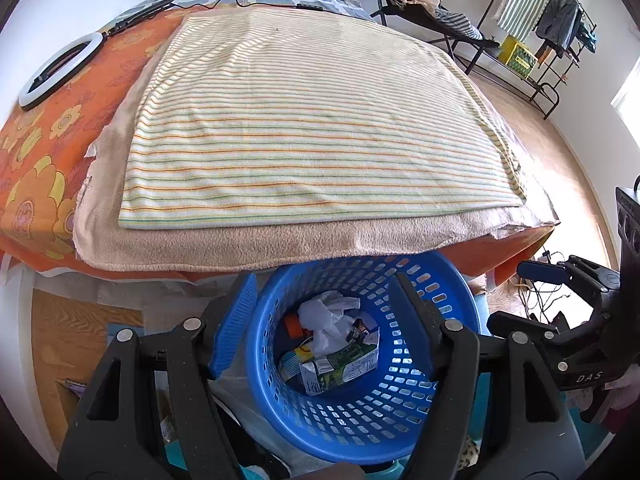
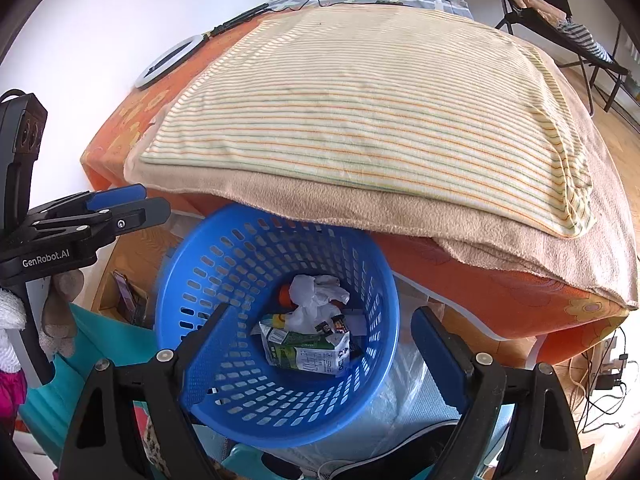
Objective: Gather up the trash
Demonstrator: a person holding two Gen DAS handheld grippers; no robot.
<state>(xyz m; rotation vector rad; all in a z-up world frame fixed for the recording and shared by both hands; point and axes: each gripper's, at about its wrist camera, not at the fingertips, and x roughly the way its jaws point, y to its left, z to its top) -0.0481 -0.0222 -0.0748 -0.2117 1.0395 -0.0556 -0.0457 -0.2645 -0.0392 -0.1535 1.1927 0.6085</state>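
A blue slotted basket (image 1: 360, 412) (image 2: 248, 400) stands on the floor against the foot of the bed. It holds a green and white carton (image 1: 340, 364) (image 2: 304, 350), crumpled white plastic (image 1: 328, 316) (image 2: 316, 296), a small orange item (image 1: 294, 326) (image 2: 285, 294) and small wrappers. My left gripper (image 1: 323, 278) hangs open over the basket with nothing between its blue pads. My right gripper (image 2: 320, 310) is open wide above the same basket, also empty. Each shows in the other's view: the right gripper (image 1: 516, 296) at the right edge, the left gripper (image 2: 154, 200) at the left edge.
The bed carries a striped towel (image 1: 320, 120) (image 2: 360, 120) over a beige blanket and an orange flowered sheet. A ring light (image 1: 56, 72) lies at its far left. A chair with clothes (image 1: 420, 0) and a clothes rack (image 1: 560, 28) stand behind. Cables (image 2: 600, 380) lie on the wooden floor.
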